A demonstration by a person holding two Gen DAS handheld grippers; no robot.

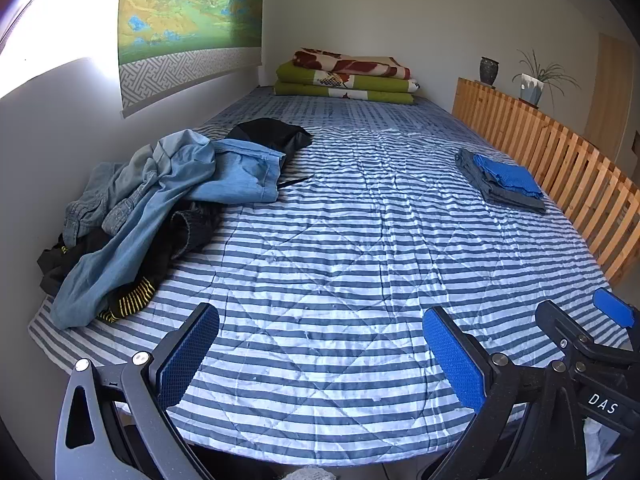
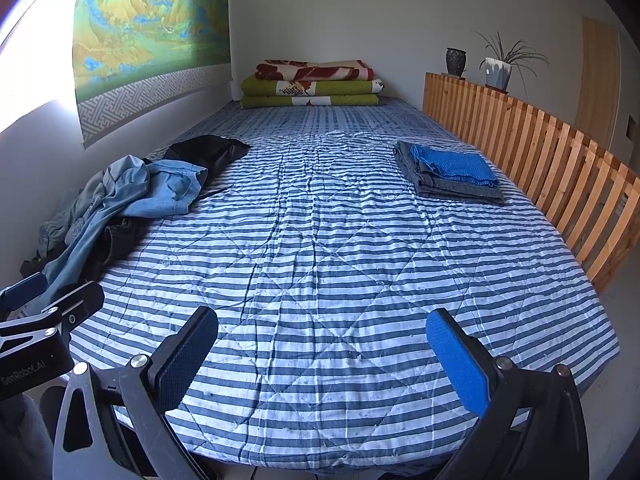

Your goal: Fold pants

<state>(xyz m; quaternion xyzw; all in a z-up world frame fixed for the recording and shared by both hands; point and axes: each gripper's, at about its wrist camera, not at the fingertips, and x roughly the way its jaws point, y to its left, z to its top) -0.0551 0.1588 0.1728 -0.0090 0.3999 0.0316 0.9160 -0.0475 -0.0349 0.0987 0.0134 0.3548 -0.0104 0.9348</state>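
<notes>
A heap of unfolded clothes lies at the bed's left side by the wall: light blue denim pants [image 1: 168,196] [image 2: 132,196] on top, dark and black garments [image 1: 272,132] [image 2: 208,150] under and behind them. A folded stack, blue piece [image 1: 506,178] [image 2: 456,166] on a grey one, rests at the right near the wooden rail. My left gripper [image 1: 320,344] hangs open over the bed's near edge with nothing between its pads. My right gripper [image 2: 322,344] is open and empty too, to the right of the left one, whose fingers [image 2: 24,292] show at that view's left edge.
The striped quilt [image 1: 340,248] [image 2: 320,240] covers the bed. Folded blankets [image 1: 344,78] [image 2: 312,84] are stacked at the far end. A slatted wooden rail [image 1: 560,160] [image 2: 540,152] runs along the right, with a dark vase [image 2: 456,62] and a potted plant [image 2: 500,68] on it. A painted hanging [image 1: 188,12] covers the left wall.
</notes>
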